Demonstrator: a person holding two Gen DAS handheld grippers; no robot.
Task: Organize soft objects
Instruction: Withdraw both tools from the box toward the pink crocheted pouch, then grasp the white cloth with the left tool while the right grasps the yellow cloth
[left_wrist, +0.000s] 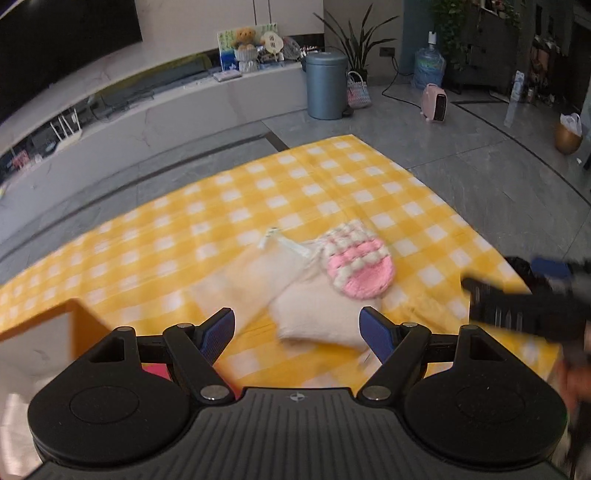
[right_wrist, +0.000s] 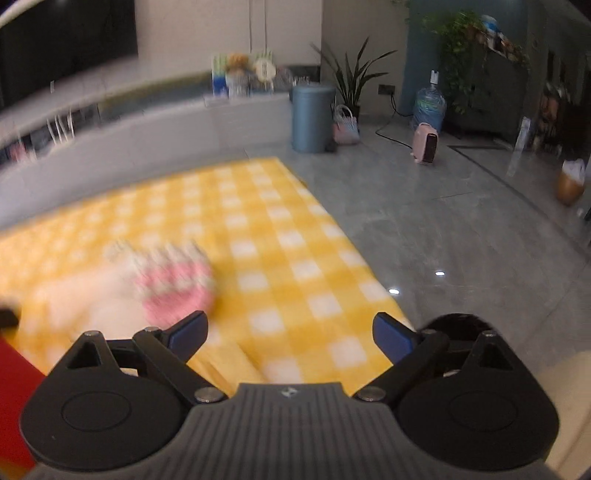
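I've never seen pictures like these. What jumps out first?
The big yellow checked cloth spread over the grey floor fills the middle of both views. On it lies a pink and white knitted pouch, resting against cream fabric bags. Low in each picture a black gripper with blue pads frames the scene, the left gripper and the right gripper, both open and empty.

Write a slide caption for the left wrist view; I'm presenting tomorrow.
Open left gripper above a cream drawstring pouch and pink-and-white knitted piece on a yellow checked cloth.
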